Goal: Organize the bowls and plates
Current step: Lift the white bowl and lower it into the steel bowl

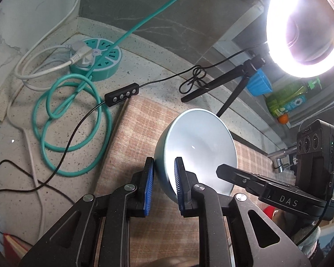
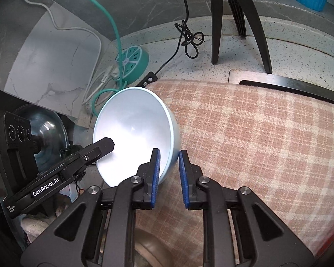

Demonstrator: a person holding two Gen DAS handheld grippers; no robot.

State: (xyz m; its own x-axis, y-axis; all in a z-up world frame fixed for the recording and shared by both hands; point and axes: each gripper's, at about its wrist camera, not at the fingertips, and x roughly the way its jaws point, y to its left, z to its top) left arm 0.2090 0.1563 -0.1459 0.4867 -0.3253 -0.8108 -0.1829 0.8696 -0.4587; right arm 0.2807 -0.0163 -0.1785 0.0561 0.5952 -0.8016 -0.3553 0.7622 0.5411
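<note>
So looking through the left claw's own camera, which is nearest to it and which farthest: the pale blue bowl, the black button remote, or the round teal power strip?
1. Pale blue bowl: its rim is pinched in the left claw.
2. Black button remote: farther back and left, at the checked cloth's edge.
3. Round teal power strip: farthest, in the back-left corner by the wall.

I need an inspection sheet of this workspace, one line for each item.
Surface: speckled stone counter under a checked pink cloth.
Job's things: one pale blue bowl, tilted, gripped at opposite rim sides.
Clutter: blue ribbed cup, green bottle.
Grippers: left gripper and right gripper each shut on the bowl's wall.
Cables: coiled teal cable, white cord, black cord with switch box.
Surroundings: round teal power strip, lit ring light on tripod, marbled wall tiles.
</note>
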